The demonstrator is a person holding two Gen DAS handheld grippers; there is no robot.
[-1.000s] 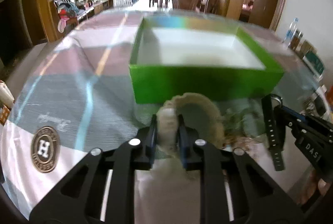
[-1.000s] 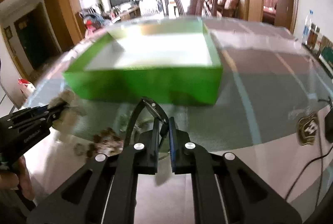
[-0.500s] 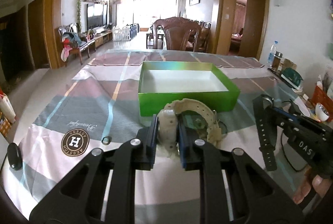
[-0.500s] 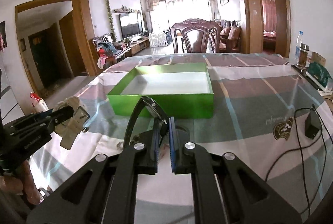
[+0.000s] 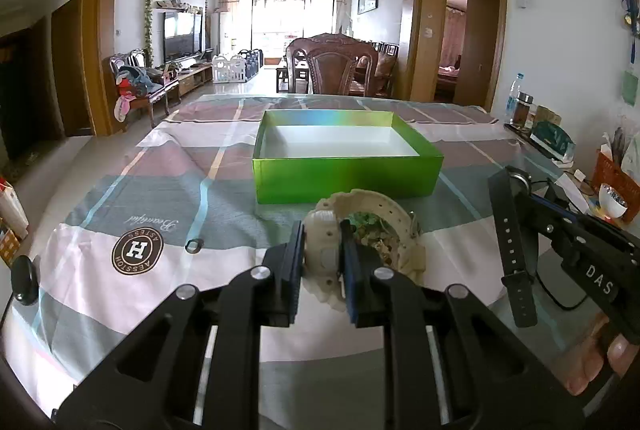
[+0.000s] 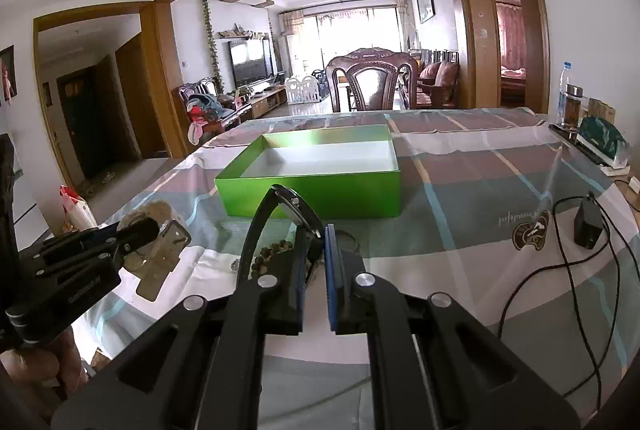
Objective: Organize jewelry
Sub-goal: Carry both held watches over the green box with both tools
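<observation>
Both gripping: left claw (image 5: 322,254) cream watch (image 5: 360,230), right claw (image 6: 314,262) black watch (image 6: 288,214), tablecloth (image 5: 136,250) "AESSTON"

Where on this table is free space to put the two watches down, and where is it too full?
The green box is bare inside. The cloth left of it, down to the round H logo, holds only a small ring. In front of the box, beads crowd the cloth. The right edge has a charger and cable.
</observation>
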